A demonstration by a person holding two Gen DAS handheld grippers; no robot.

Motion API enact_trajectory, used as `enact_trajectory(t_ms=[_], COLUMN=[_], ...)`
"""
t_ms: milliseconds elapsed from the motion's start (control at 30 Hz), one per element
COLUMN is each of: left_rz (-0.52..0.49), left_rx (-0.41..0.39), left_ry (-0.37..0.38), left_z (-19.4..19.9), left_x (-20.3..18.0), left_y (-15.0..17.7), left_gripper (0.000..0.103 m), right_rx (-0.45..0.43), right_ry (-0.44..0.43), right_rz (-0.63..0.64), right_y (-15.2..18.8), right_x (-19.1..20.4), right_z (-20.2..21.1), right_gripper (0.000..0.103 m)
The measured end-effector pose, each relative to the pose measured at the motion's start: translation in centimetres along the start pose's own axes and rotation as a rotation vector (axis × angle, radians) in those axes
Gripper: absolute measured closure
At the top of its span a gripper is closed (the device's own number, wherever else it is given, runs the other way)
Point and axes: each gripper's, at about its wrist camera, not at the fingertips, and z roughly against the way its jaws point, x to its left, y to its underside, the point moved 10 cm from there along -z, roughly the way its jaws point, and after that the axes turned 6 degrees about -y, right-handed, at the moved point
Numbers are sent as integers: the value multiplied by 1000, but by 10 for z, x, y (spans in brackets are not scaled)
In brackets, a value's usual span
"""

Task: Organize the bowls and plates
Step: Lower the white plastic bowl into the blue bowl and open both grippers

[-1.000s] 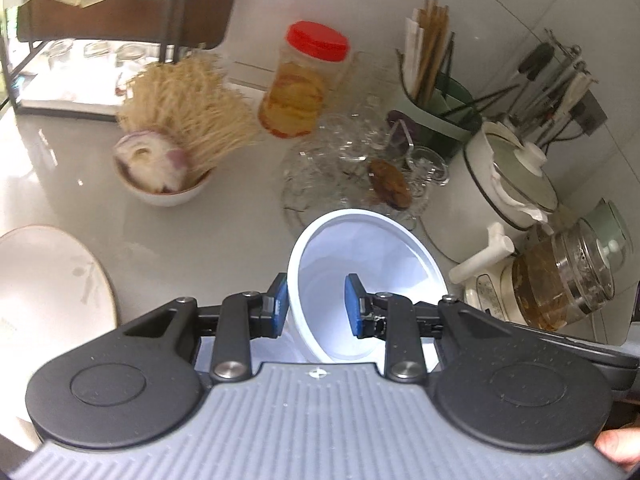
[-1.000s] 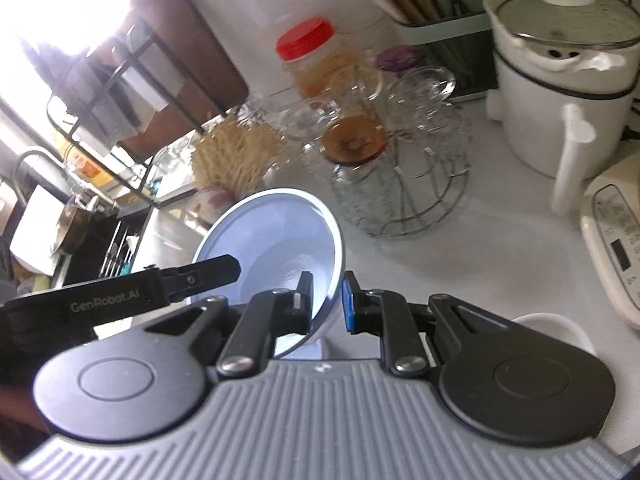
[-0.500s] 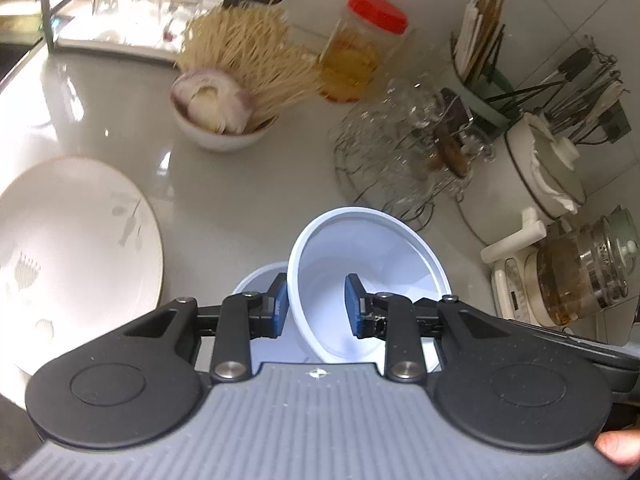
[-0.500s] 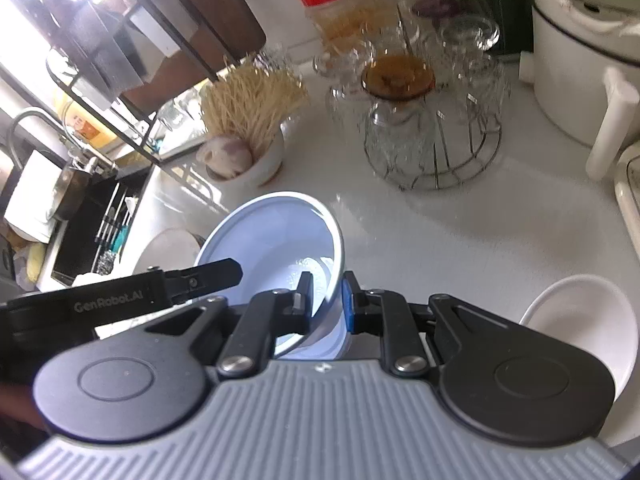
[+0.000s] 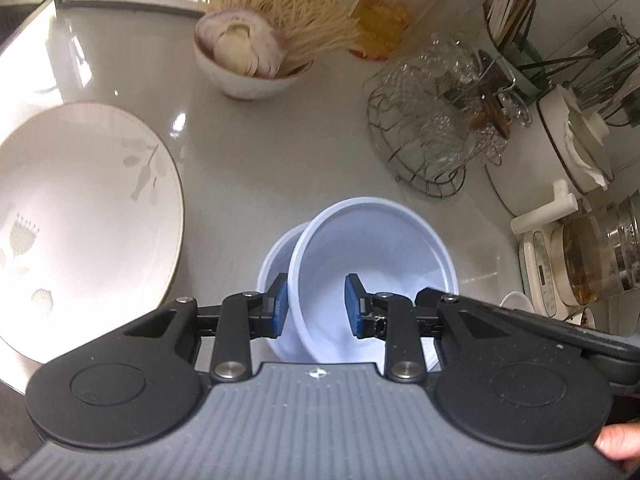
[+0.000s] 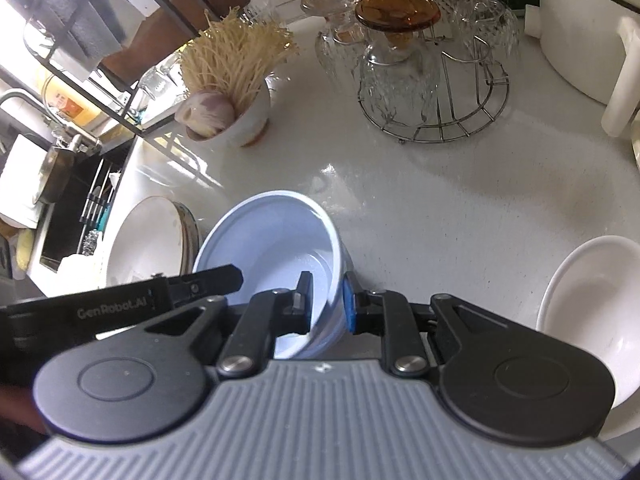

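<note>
Across the whole frame of both views a pale countertop is seen. At the left edge of the left wrist view a large decorated plate is laid flat. At the lower right of the right wrist view a white bowl is placed, well apart from the others. In the lower centre, a pale blue bowl is held tilted above a second blue bowl, into which it is only partly nested.

The left gripper is seen half closed over the near rim of the upper bowl, one pad outside the wall and one inside; whether the pads press the wall cannot be told. The right gripper is closed narrowly on the right wall of the same bowl.

The step is judged to be the stacking of the two blue bowls. A risk is seen here: if the bowl is released while tilted, it may be jammed crooked in the lower one or tipped out to the counter. If both grippers are pulled in different directions, the thin wall could be bent.
</note>
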Motion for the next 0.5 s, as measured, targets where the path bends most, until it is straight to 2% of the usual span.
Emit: enact_trajectory(t_ms=[200, 233, 300, 367, 500], left_rz=[7, 9, 13, 3, -2], left_rx=[13, 13, 10, 7, -1], left_ry=[0, -5, -15, -26, -30], left_z=[-3, -3, 0, 4, 11], left_x=[4, 5, 7, 8, 7], left_y=[2, 1, 0, -1, -2], left_gripper=[70, 68, 50, 48, 48], right_rx=[3, 4, 1, -19, -51], right_ry=[10, 13, 25, 14, 4], right_rz=[-17, -21, -23, -23, -13], right_y=[0, 0, -2, -4, -10], right_x=[-3, -4, -5, -4, -2], right_z=[-1, -1, 0, 3, 12], right_gripper=[83, 83, 78, 57, 57])
